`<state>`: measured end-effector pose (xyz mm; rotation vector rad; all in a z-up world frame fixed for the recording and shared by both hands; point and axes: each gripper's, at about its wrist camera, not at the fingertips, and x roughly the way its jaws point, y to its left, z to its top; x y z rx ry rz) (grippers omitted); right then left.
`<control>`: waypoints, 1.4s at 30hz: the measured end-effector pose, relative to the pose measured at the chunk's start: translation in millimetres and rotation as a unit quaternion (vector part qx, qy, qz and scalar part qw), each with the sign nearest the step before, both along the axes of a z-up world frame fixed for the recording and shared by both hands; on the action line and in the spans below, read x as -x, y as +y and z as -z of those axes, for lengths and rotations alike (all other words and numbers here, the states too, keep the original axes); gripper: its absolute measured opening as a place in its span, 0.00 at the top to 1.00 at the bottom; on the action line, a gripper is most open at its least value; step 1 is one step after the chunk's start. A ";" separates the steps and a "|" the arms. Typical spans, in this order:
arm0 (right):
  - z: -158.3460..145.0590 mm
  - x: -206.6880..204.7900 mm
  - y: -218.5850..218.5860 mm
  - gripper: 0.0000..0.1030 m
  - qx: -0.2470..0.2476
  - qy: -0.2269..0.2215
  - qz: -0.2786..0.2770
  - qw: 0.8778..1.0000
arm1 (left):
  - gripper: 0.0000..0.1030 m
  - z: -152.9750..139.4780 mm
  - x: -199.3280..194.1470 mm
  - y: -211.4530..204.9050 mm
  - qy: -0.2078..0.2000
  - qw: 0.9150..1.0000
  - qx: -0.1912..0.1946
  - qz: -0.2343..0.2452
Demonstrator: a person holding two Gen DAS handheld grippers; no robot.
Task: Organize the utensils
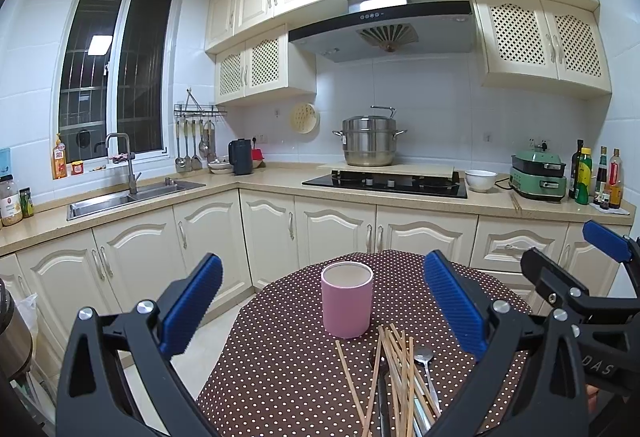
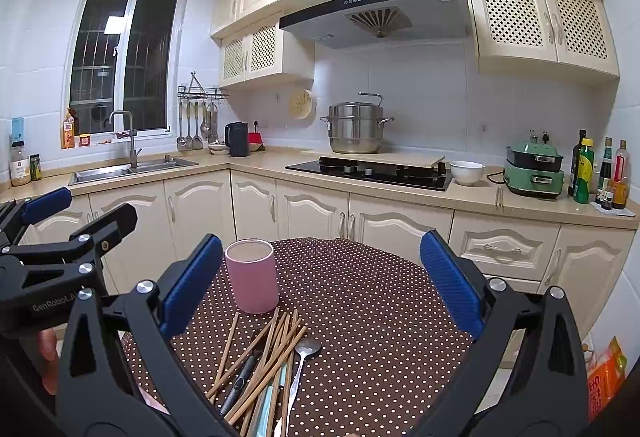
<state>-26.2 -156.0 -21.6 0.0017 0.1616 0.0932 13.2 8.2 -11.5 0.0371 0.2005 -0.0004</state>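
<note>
A pink cylindrical cup [image 1: 347, 300] stands upright and empty on a round table with a brown polka-dot cloth [image 1: 288, 357]. In front of it lies a loose pile of wooden chopsticks [image 1: 394, 373], a metal spoon [image 1: 425, 361] and a dark-handled utensil [image 1: 382, 393]. My left gripper [image 1: 322, 301] is open and empty, above the table's near edge, behind the pile. My right gripper [image 2: 320, 285] is open and empty too. The right wrist view shows the cup [image 2: 252, 275], chopsticks [image 2: 266, 357], spoon [image 2: 304, 355] and the left gripper [image 2: 76, 229] at the left edge.
Kitchen counters run behind the table, with a sink [image 1: 120, 197], a stove with a steel pot [image 1: 369, 141], a white bowl [image 1: 480, 180], a green cooker [image 1: 538, 177] and bottles [image 1: 596, 181]. An orange package [image 2: 606, 377] sits low right.
</note>
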 end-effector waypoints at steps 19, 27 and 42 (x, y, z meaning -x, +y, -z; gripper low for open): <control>10.6 -15.2 -3.5 0.06 -0.006 0.038 0.001 0.999 | 0.04 10.0 -16.0 -5.2 0.031 0.999 -0.010 -0.004; 21.3 -25.9 -4.4 0.06 -0.005 0.064 0.006 0.998 | 0.04 23.6 -30.0 -5.5 0.057 0.998 -0.013 -0.002; 70.2 -71.3 -21.9 0.06 -0.027 0.202 -0.024 0.979 | 0.04 88.9 -106.5 7.1 0.286 0.954 0.039 0.078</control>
